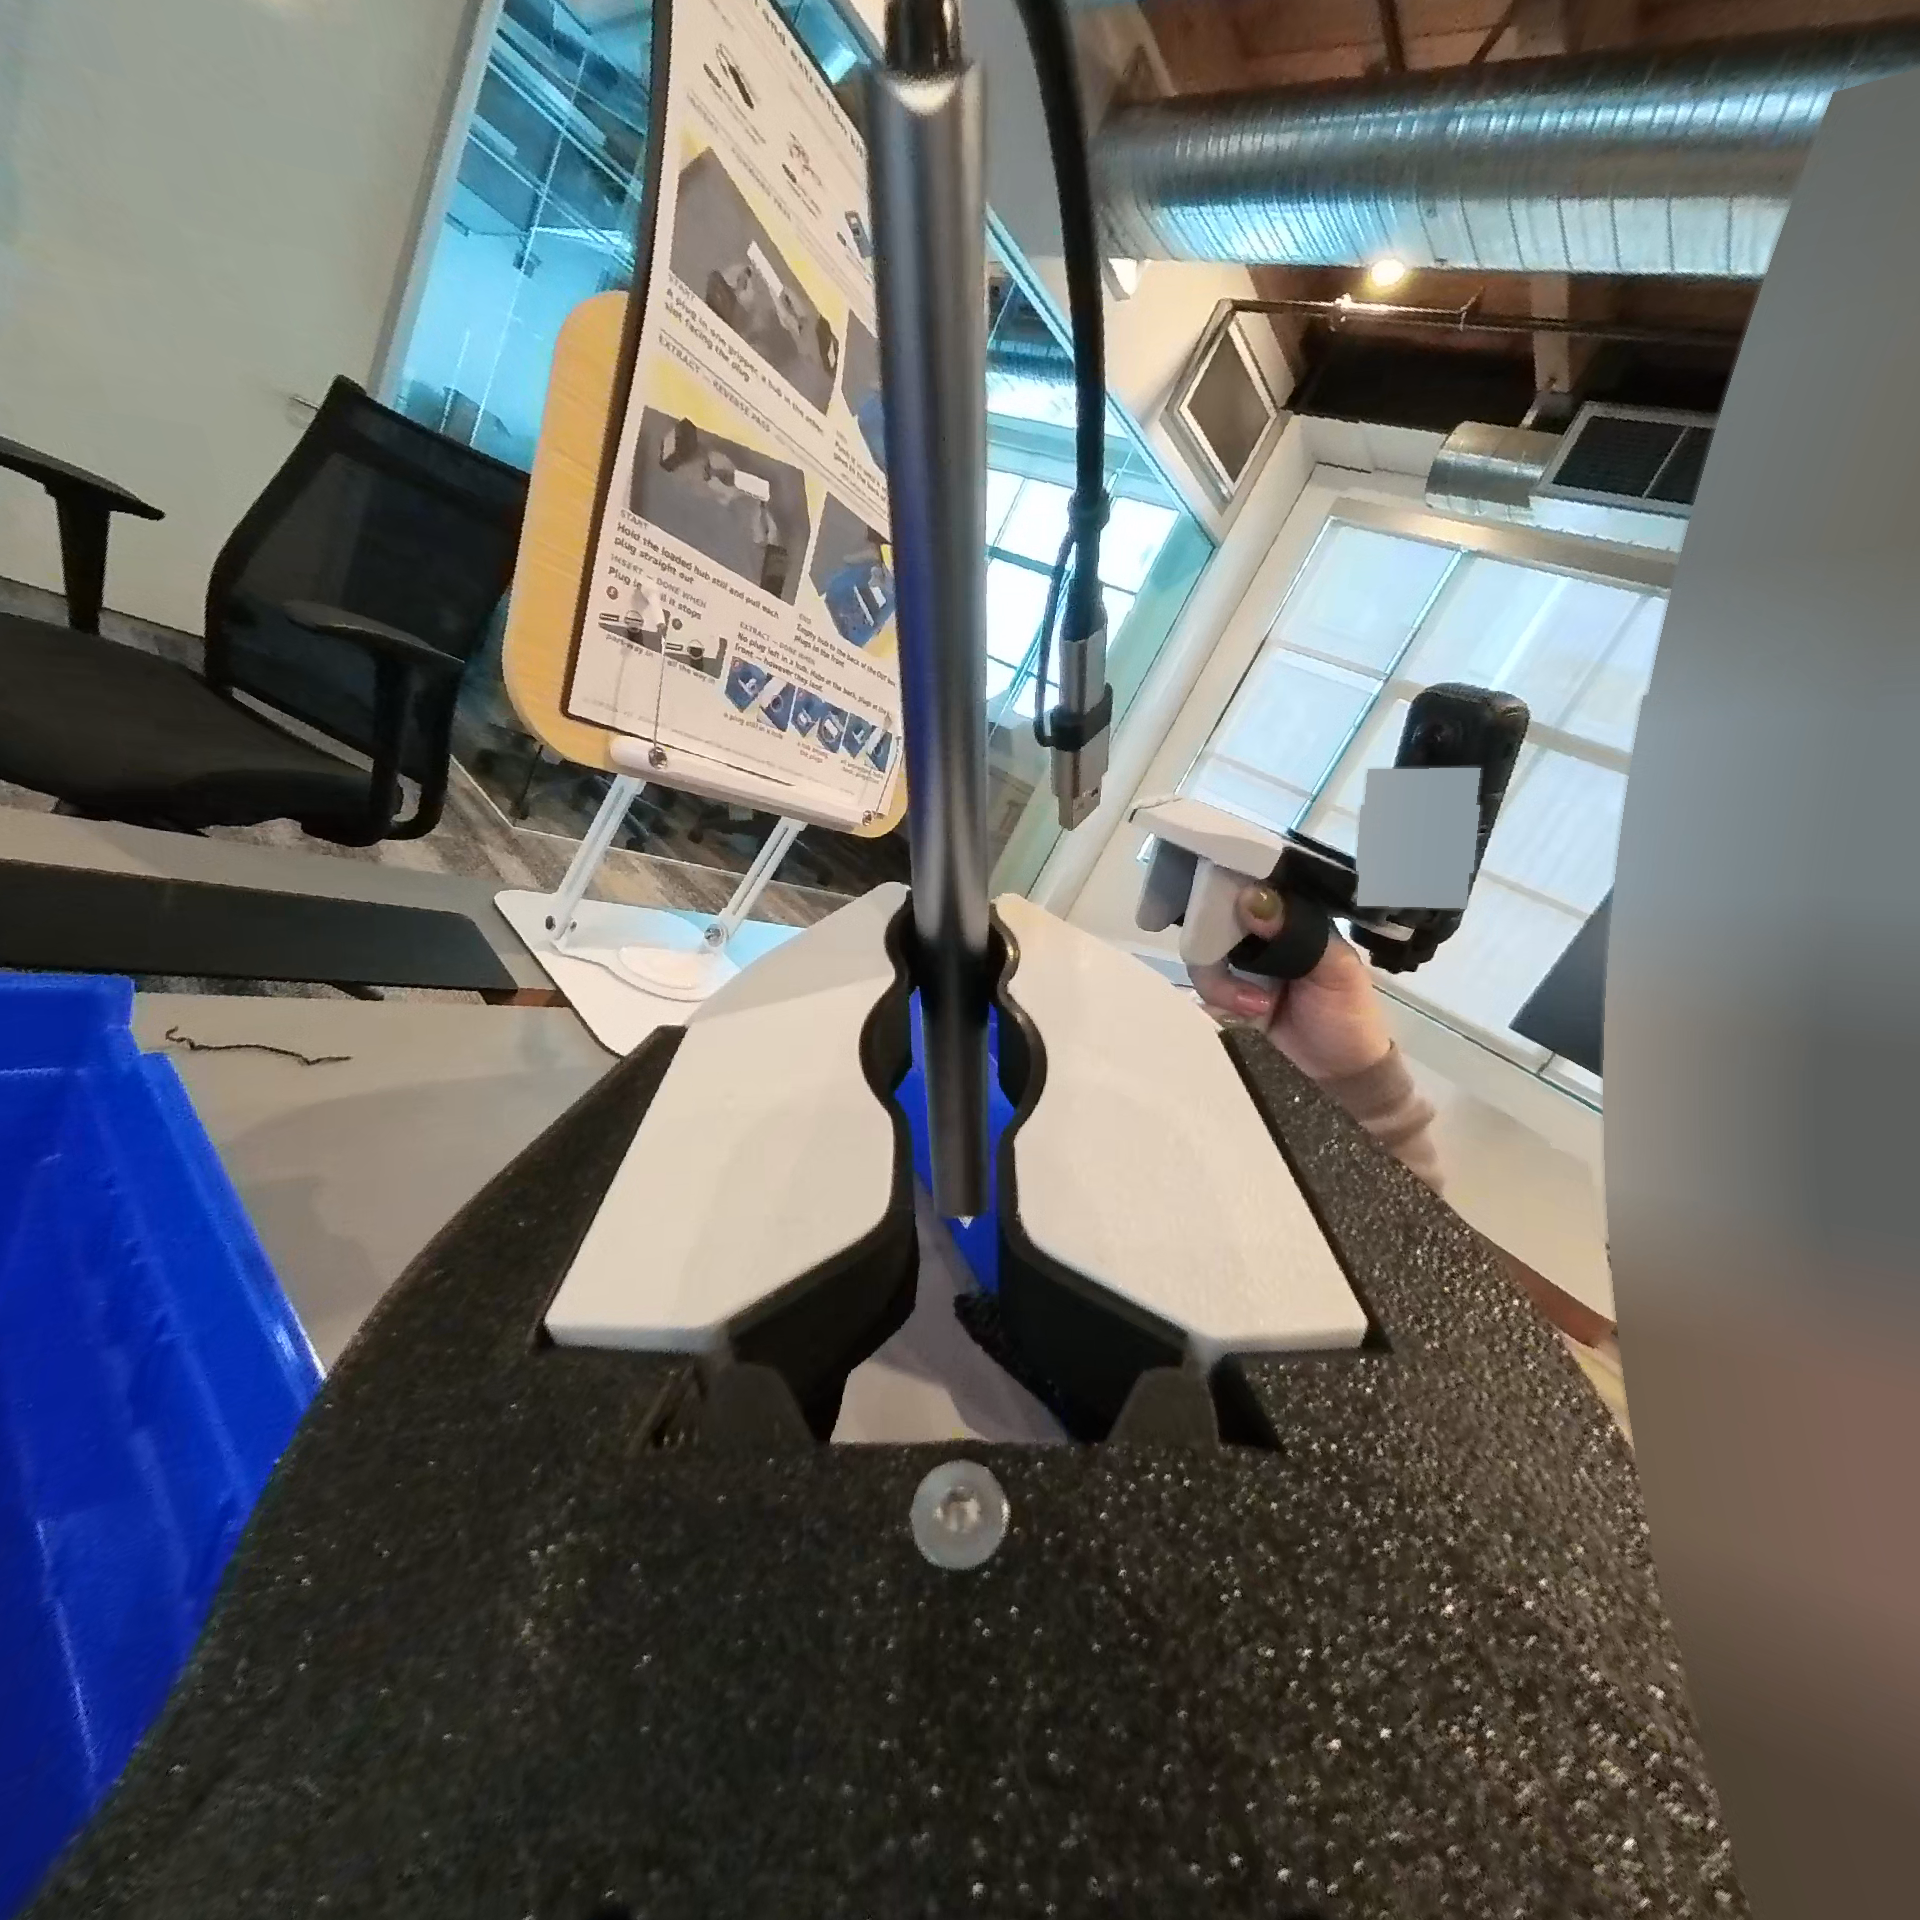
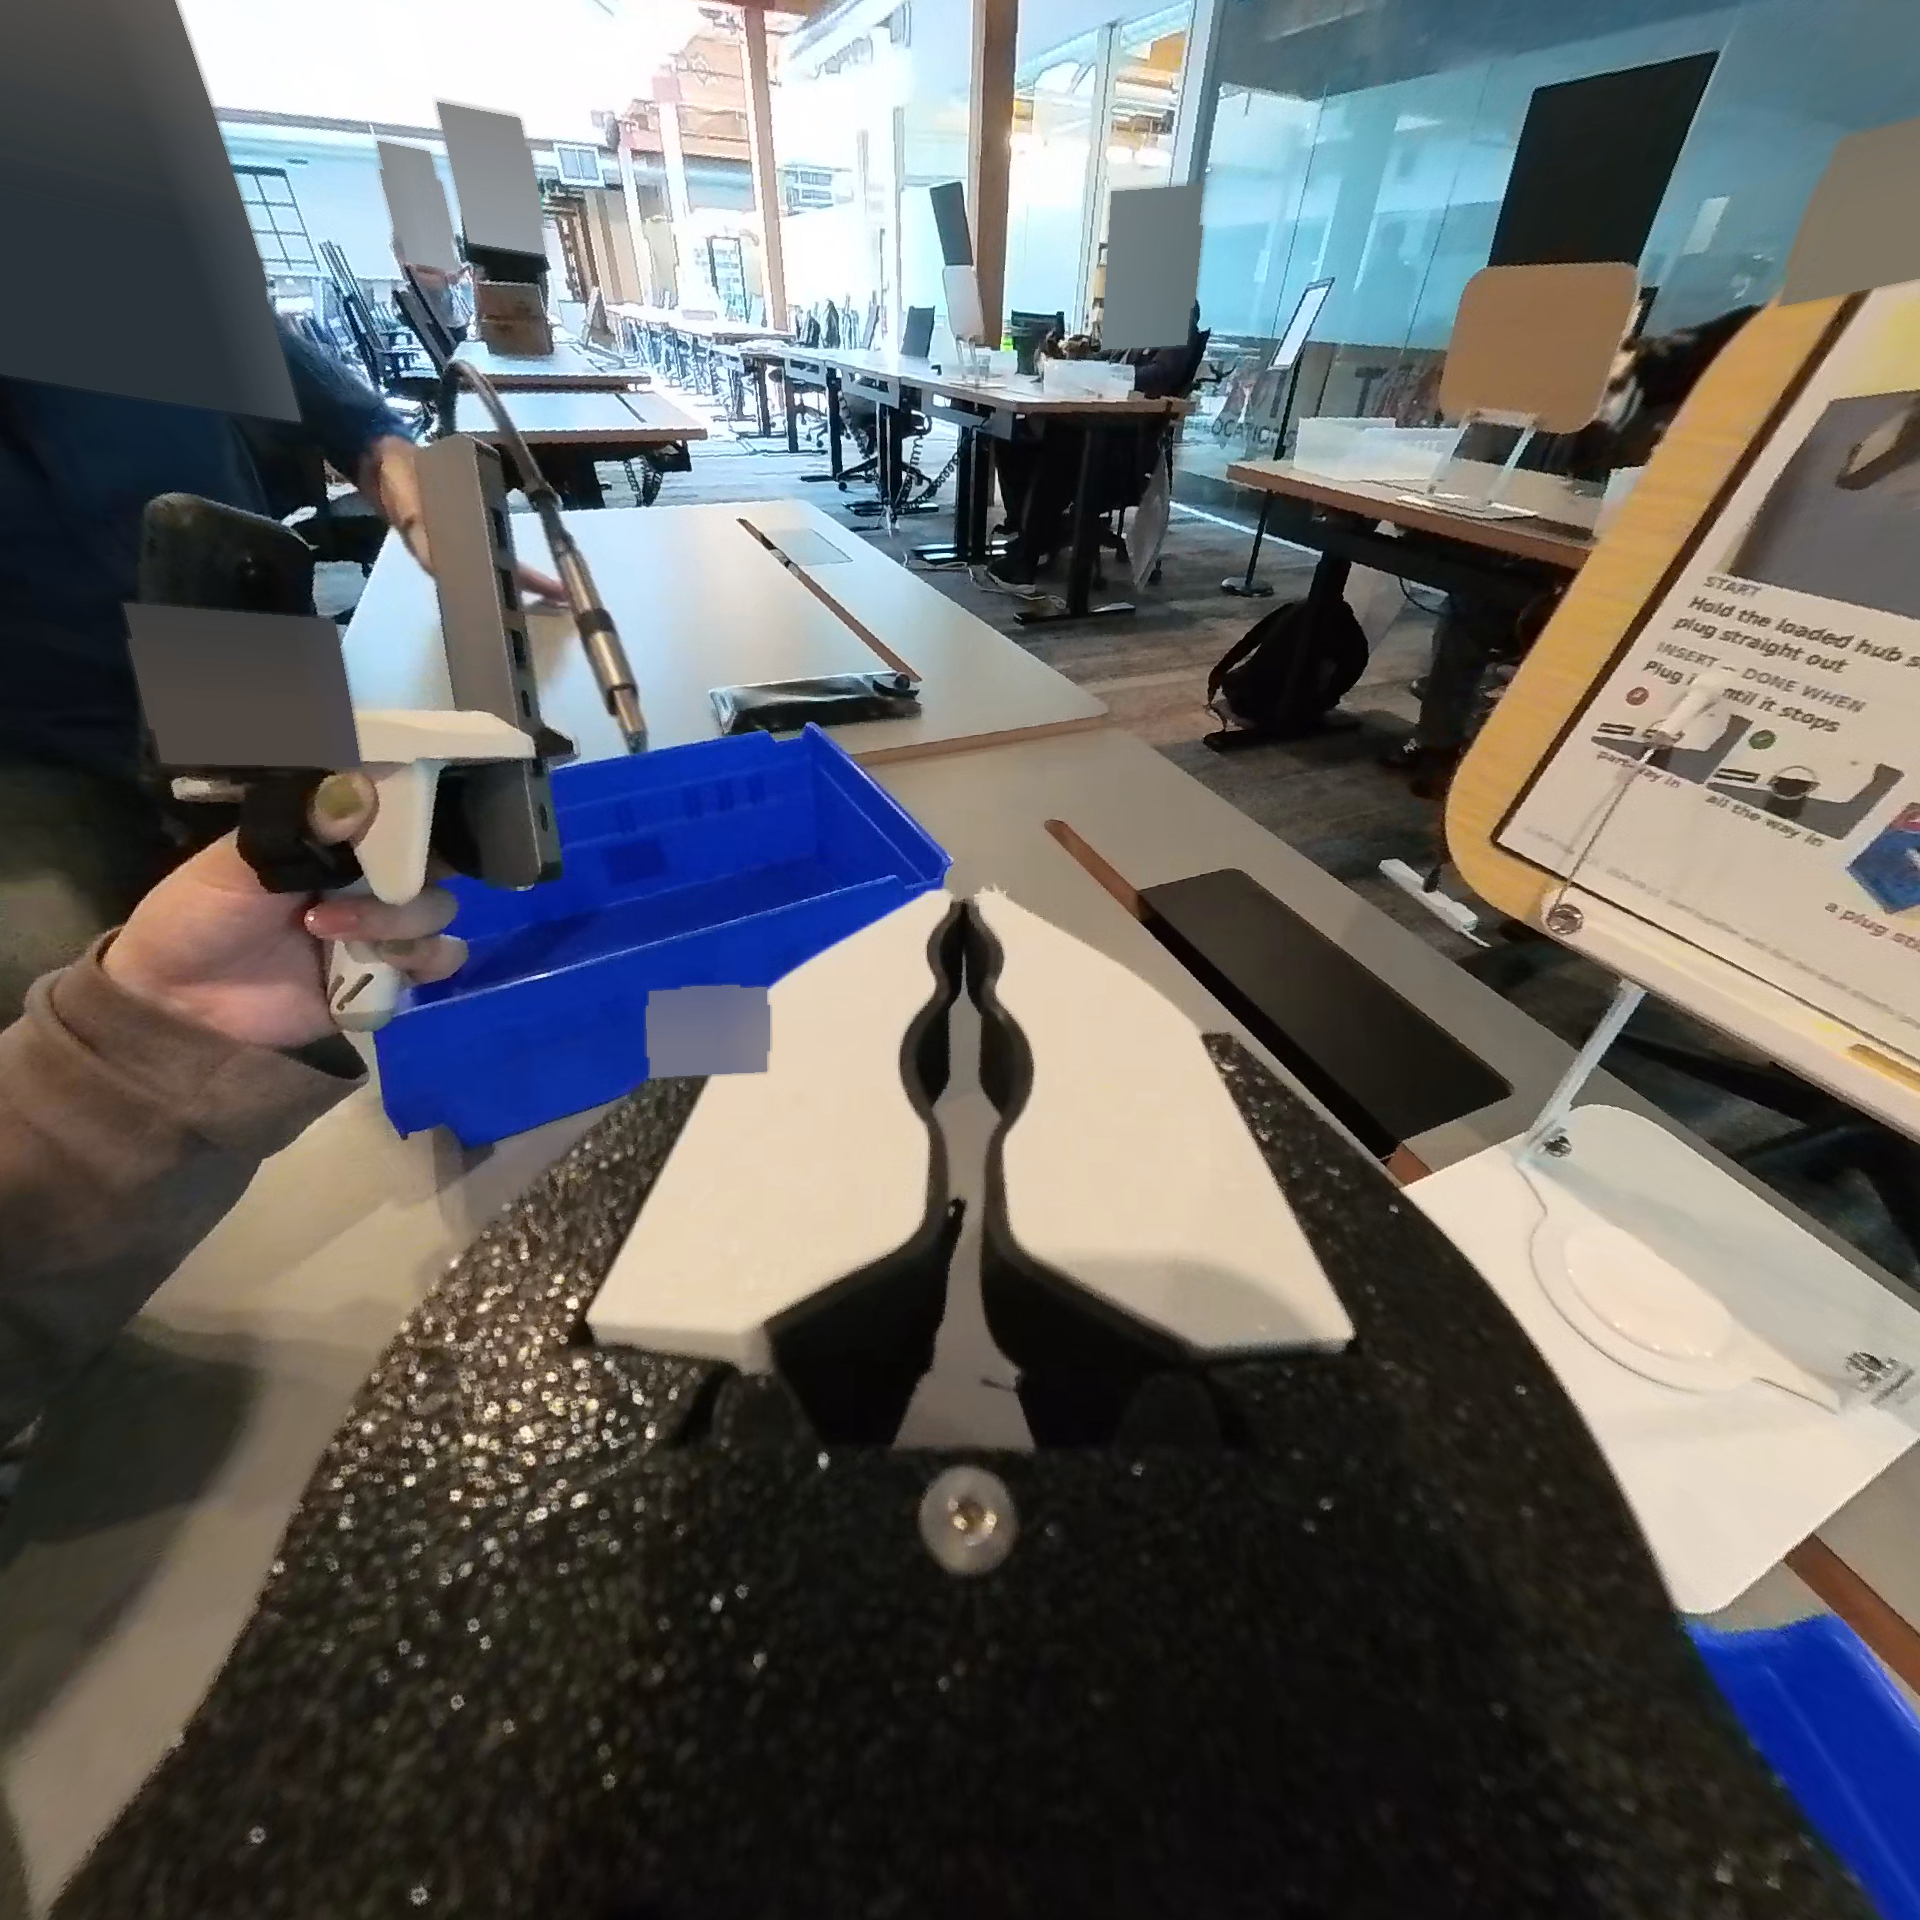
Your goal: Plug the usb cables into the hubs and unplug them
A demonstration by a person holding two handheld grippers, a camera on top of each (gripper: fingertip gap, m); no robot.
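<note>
My left gripper (image 1: 951, 920) is shut on a slim grey USB hub (image 1: 925, 520) and holds it upright, edge on. The hub's own black cable (image 1: 1070, 312) loops from its top and hangs down, ending in a free silver plug (image 1: 1081, 758). In the right wrist view the left gripper (image 2: 499, 758) holds the hub (image 2: 478, 623) above a blue bin (image 2: 831, 810), with the plug (image 2: 618, 696) dangling beside it. My right gripper (image 2: 966, 914) is shut and empty, to the right of the bin. It shows far right in the left wrist view (image 1: 1195, 894).
An instruction board on a white stand (image 2: 1704, 665) is at the right, also in the left wrist view (image 1: 727, 468). A black pad (image 2: 1320, 997) lies on the table. Another blue bin (image 2: 1808, 1787) is at the lower right. Office chairs (image 1: 312, 644) stand behind.
</note>
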